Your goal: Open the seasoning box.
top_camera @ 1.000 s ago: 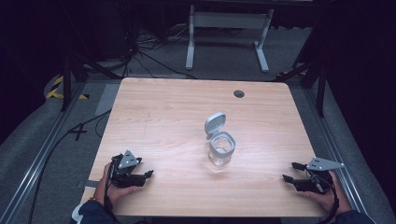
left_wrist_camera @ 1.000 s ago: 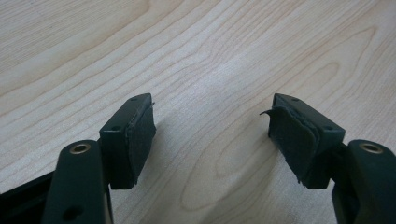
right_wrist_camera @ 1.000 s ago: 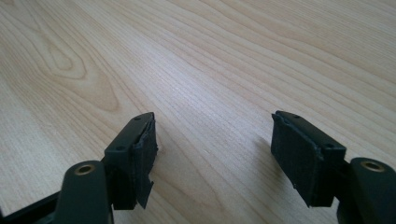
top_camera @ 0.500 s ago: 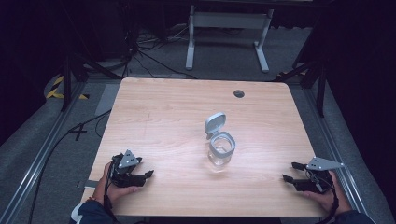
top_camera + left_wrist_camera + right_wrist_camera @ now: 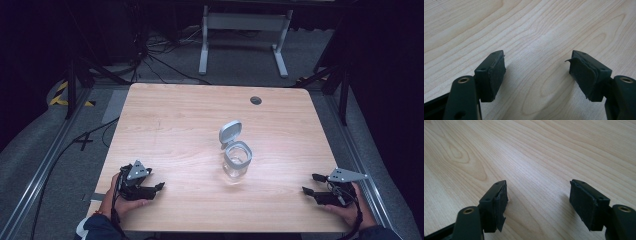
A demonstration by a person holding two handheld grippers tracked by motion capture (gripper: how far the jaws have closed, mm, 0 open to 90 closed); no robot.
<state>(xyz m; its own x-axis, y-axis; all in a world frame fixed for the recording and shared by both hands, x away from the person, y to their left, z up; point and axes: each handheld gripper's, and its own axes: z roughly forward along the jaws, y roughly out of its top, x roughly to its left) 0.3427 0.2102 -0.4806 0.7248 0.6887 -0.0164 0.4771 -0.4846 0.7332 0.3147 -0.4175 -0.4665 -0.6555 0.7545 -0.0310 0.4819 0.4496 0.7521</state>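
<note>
left gripper [image 5: 159, 187]: held low at the near-left table [image 5: 175, 120] corner, jaws parted wide, nothing gripped; judged a parked start pose
right gripper [image 5: 309, 184]: near-right corner, same, gaping and empty
jar [image 5: 236, 160]: clear, centre-right of table, well apart from both grippers
jar axis: vertical, mouth up
flip lid [image 5: 229, 132]: hinged open, raised on far side

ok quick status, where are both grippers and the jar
Left gripper open, near table edge. Right gripper open, opposite side. Clear jar mid-table, flip lid up, untouched. Nothing between grippers and jar.
</note>
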